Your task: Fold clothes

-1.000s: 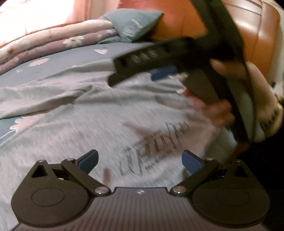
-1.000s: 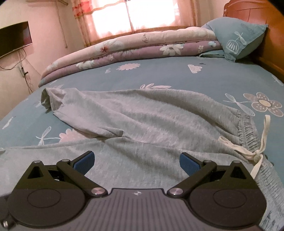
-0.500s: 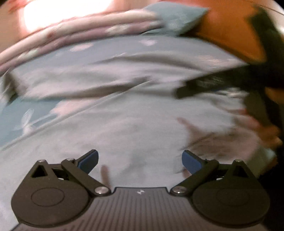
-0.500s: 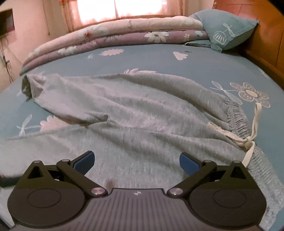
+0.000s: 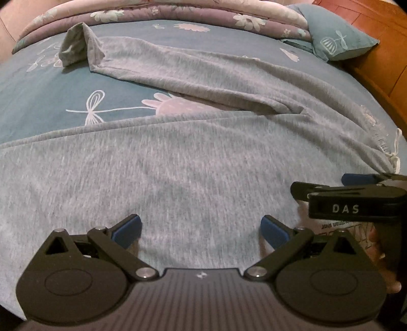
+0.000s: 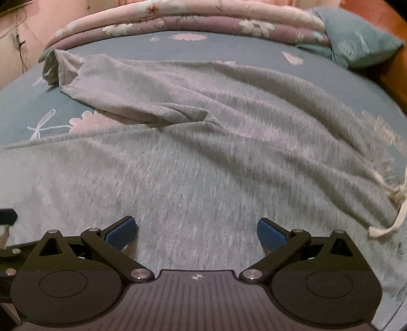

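Grey sweatpants point(image 5: 193, 165) lie spread on the bed, one leg stretching to the far left and the near leg lying under both grippers; they also show in the right wrist view point(image 6: 216, 152). The waistband with its white drawstring point(image 6: 391, 203) is at the right. My left gripper point(image 5: 201, 229) is open and empty just above the near leg. My right gripper point(image 6: 197, 230) is open and empty above the same cloth. The right gripper also shows in the left wrist view point(image 5: 356, 188) at the right edge.
The bed has a teal floral sheet point(image 5: 51, 101). A rolled pink and purple quilt point(image 5: 178, 12) lies along the far side. A teal pillow point(image 5: 335, 38) leans at the back right against the wooden headboard point(image 5: 381, 58).
My left gripper has swung left, from the printed waist area to the near leg. My right gripper has dropped lower and closer to the cloth. Both stay open.
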The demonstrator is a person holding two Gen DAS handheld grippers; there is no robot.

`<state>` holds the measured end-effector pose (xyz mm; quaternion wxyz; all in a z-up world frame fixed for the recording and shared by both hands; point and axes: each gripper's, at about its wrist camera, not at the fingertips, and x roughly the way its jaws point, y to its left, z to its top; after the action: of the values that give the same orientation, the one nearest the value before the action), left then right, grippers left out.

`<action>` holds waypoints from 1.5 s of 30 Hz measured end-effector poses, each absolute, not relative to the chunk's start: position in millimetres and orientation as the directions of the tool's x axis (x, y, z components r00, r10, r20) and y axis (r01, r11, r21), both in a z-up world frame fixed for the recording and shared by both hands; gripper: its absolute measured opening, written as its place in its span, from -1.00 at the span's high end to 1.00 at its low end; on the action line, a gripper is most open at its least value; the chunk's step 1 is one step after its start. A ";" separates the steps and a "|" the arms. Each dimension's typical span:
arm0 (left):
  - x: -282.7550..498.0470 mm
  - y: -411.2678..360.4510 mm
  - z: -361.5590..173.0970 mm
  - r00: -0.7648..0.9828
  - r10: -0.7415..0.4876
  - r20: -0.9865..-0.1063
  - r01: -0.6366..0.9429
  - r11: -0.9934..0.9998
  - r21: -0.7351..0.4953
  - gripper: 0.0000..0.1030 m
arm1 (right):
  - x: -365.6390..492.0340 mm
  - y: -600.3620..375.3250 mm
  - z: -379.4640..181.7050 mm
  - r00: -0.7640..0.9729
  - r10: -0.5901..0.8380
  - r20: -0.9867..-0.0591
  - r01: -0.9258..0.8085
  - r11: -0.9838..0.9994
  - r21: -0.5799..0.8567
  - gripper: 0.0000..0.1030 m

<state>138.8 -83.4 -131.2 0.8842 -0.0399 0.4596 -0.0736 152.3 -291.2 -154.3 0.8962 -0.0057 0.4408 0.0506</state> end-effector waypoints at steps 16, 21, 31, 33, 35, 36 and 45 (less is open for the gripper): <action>138.6 -77.5 -134.5 0.579 -0.209 -0.788 0.097 0.977 -0.188 -0.96 | 135.2 -354.6 -114.5 0.707 0.265 -0.655 -0.130 0.960 0.248 -1.00; 137.9 -77.7 -134.7 0.582 -0.207 -0.787 0.096 0.978 -0.187 -0.96 | 147.9 -420.6 -121.2 0.648 0.408 -0.643 -0.026 0.856 0.517 -1.00; 129.2 -93.7 -123.0 0.581 -0.258 -0.772 0.181 0.966 -0.187 -0.96 | 167.8 -482.9 -147.9 0.701 0.311 -0.642 0.253 0.732 0.632 -1.00; 123.3 -101.9 -113.8 0.584 -0.308 -0.751 0.236 0.950 -0.206 -0.96 | 163.2 -486.5 -143.4 0.693 0.290 -0.660 0.278 0.737 0.616 -1.00; 117.3 -112.4 -105.8 0.574 -0.374 -0.728 0.300 0.924 -0.238 -0.96 | 158.2 -489.5 -139.5 0.660 0.345 -0.667 0.259 0.729 0.634 -1.00; 115.4 -117.3 -104.2 0.561 -0.405 -0.722 0.328 0.909 -0.256 -0.96 | 154.5 -489.4 -136.8 0.648 0.372 -0.665 0.237 0.731 0.640 -1.00; 115.3 -154.4 -130.7 0.440 -0.456 -0.774 0.382 0.875 -0.298 -0.96 | 155.1 -461.8 -141.0 0.535 0.436 -0.724 0.169 0.784 0.597 -1.00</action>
<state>115.3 -154.4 -130.7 0.8477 -0.0392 0.4677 -0.2472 155.1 -461.8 -141.0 0.8162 0.3180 0.4754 0.0816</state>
